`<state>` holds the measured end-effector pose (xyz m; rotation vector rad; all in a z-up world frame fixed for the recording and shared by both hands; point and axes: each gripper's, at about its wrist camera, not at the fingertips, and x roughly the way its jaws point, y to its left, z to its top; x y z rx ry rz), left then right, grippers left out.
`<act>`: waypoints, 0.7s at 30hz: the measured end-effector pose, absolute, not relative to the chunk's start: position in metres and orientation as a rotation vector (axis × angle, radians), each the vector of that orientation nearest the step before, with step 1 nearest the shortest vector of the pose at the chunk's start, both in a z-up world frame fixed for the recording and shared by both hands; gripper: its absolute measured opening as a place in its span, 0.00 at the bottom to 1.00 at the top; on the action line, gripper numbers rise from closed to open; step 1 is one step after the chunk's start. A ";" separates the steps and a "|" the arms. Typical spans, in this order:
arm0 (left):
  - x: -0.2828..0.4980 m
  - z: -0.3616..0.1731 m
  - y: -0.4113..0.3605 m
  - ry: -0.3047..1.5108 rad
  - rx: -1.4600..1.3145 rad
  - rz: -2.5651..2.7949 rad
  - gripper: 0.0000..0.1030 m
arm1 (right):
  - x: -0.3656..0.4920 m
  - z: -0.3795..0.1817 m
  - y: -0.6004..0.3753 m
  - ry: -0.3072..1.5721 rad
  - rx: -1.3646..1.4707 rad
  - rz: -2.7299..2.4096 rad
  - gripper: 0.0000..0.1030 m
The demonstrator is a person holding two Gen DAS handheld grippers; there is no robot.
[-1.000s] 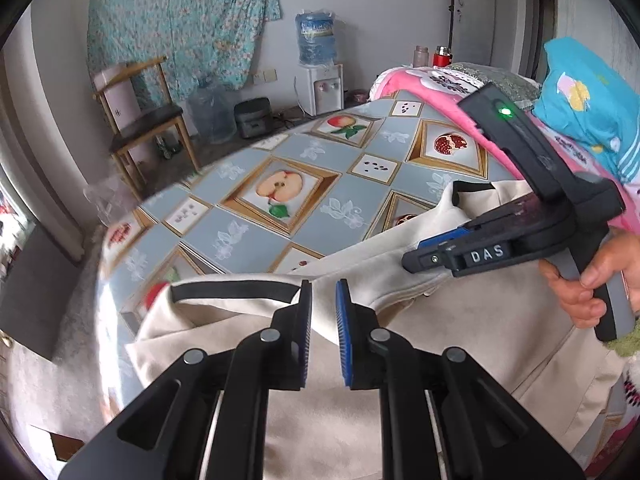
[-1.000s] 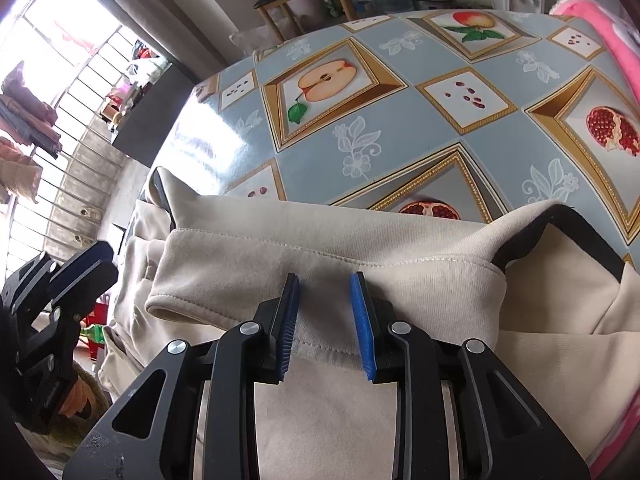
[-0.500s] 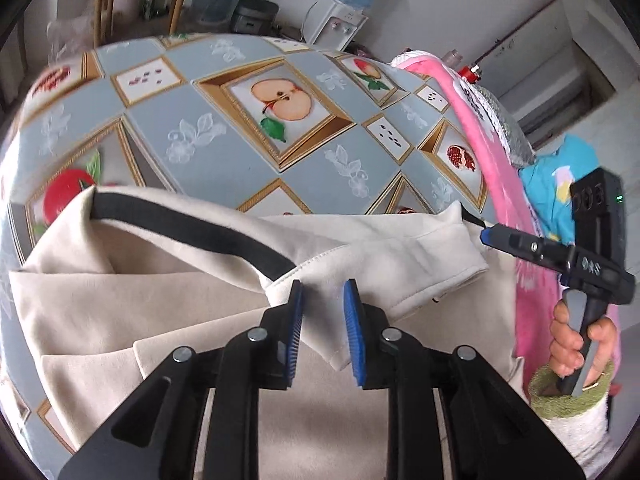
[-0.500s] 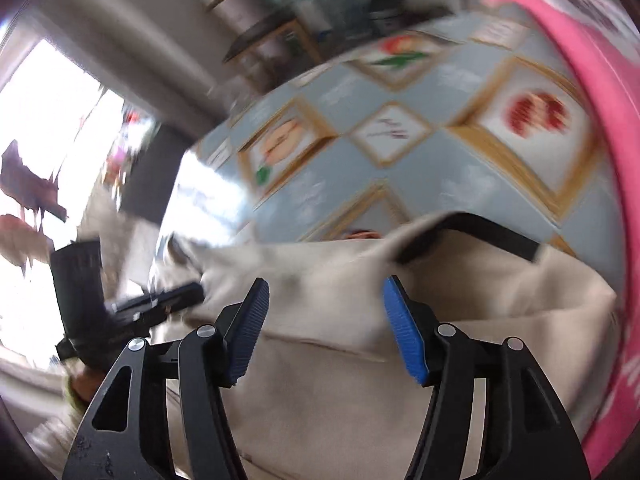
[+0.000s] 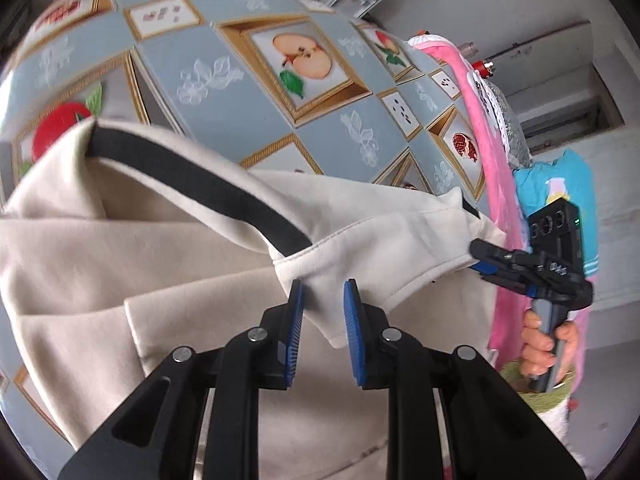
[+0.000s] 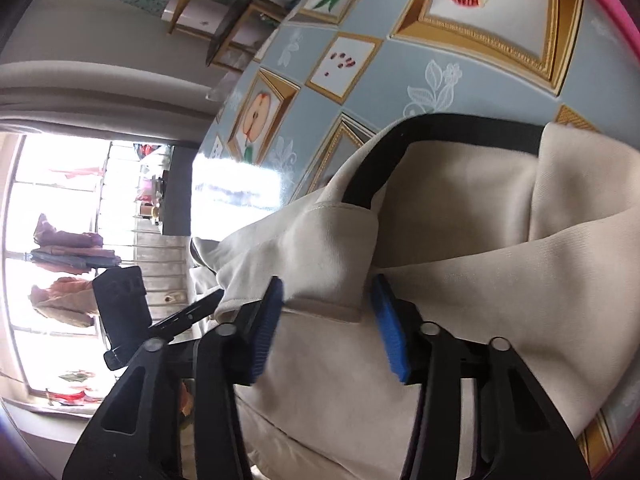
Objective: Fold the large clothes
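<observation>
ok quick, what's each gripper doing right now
Left gripper: shut on the cream garment's folded edge.
Right gripper: open, fingers straddling the garment edge.

the cream garment (image 5: 168, 264) runs off the near and left edges of the left wrist view; its full outline cannot be made out. the tablecloth (image 5: 224, 64) under it is covered wherever the cloth lies. whether the left gripper (image 5: 322, 300) pinches the fold between its pads (image 5: 294, 320) cannot be told. right gripper (image 6: 326, 300): hem lies between the spread pads, contact unclear. clothes at the far window (image 6: 68, 240) are washed out by glare. the hand (image 5: 548, 344) is partly hidden behind its handle.
</observation>
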<state>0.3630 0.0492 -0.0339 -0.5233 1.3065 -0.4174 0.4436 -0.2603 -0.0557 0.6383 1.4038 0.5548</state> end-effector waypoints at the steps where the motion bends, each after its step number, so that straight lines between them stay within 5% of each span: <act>1: 0.363 -0.036 0.050 1.320 -0.544 -0.424 0.19 | 0.444 -0.056 -0.260 1.406 0.636 0.555 0.35; 7: 0.358 -0.048 0.055 1.382 -0.646 -0.431 0.20 | 0.437 -0.054 -0.270 1.417 0.660 0.610 0.21; 21: 0.354 -0.063 0.068 1.382 -0.911 -0.425 0.42 | 0.434 -0.072 -0.286 1.430 0.801 0.659 0.23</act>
